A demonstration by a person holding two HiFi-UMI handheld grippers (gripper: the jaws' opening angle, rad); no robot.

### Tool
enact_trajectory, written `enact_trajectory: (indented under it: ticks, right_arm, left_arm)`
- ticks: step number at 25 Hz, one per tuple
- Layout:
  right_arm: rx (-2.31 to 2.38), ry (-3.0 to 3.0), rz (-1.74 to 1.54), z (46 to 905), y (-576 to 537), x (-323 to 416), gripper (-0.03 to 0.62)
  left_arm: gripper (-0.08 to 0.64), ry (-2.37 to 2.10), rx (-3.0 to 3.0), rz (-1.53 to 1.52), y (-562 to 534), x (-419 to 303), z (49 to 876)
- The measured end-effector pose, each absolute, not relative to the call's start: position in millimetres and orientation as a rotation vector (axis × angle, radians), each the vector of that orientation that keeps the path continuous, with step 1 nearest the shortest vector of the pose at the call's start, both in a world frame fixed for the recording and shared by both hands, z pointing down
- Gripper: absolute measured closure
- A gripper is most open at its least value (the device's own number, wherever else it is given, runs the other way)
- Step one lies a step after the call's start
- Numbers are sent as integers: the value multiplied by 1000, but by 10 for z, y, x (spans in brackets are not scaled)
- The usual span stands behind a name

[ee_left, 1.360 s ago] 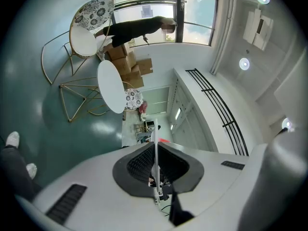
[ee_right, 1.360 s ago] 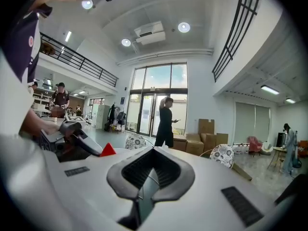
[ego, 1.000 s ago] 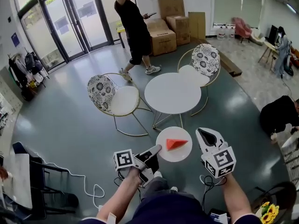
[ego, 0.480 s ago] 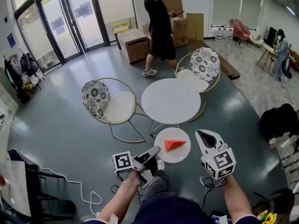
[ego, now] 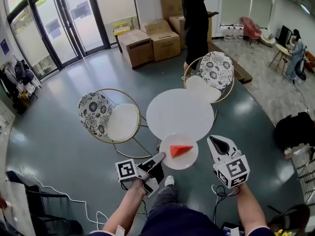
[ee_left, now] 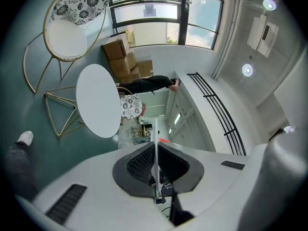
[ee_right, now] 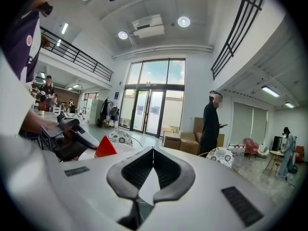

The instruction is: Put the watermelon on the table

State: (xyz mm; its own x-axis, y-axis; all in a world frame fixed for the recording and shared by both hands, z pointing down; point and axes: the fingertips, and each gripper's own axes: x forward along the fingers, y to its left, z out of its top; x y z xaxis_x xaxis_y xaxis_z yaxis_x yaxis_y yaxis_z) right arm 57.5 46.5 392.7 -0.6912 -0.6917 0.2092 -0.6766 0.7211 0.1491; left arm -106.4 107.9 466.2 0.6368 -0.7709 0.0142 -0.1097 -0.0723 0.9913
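A red watermelon wedge (ego: 180, 150) lies on a small white plate (ego: 189, 159). My left gripper (ego: 161, 157) is shut on the plate's near-left rim and holds it level at the near edge of the round white table (ego: 179, 109). In the left gripper view the plate (ee_left: 155, 138) shows edge-on as a thin white line between the jaws, with the table (ee_left: 98, 100) beyond. My right gripper (ego: 215, 140) hangs to the right of the plate, shut and empty. The right gripper view shows the wedge (ee_right: 105, 147) to the left of the shut right gripper (ee_right: 153, 150).
Two patterned chairs flank the table, one on its left (ego: 110, 117) and one behind on the right (ego: 211, 73). A person in black (ego: 197, 18) stands just behind the far chair. Cardboard boxes (ego: 147, 43) sit by the glass doors. A black bag (ego: 295, 127) lies on the floor at right.
The table has come nearer and the plate now overlaps its near edge. The person in black walked rightward to behind the far chair. Both grippers kept their grip state.
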Motion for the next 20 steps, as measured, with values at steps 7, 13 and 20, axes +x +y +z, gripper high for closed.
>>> enact_trajectory:
  ticks: [7, 13, 20]
  right_arm:
    - [1119, -2638, -61, 3960, -104, 322, 589]
    - [1146, -2595, -29, 3984, -544, 105, 589]
    - [1164, -2556, -23, 4010, -871, -58, 589]
  left_arm:
    - [540, -736, 1584, -592, 450, -1301, 4681]
    - [540, -694, 1588, -570, -52, -1506, 4658]
    - [540, -660, 1596, -555, -444, -1652, 4690]
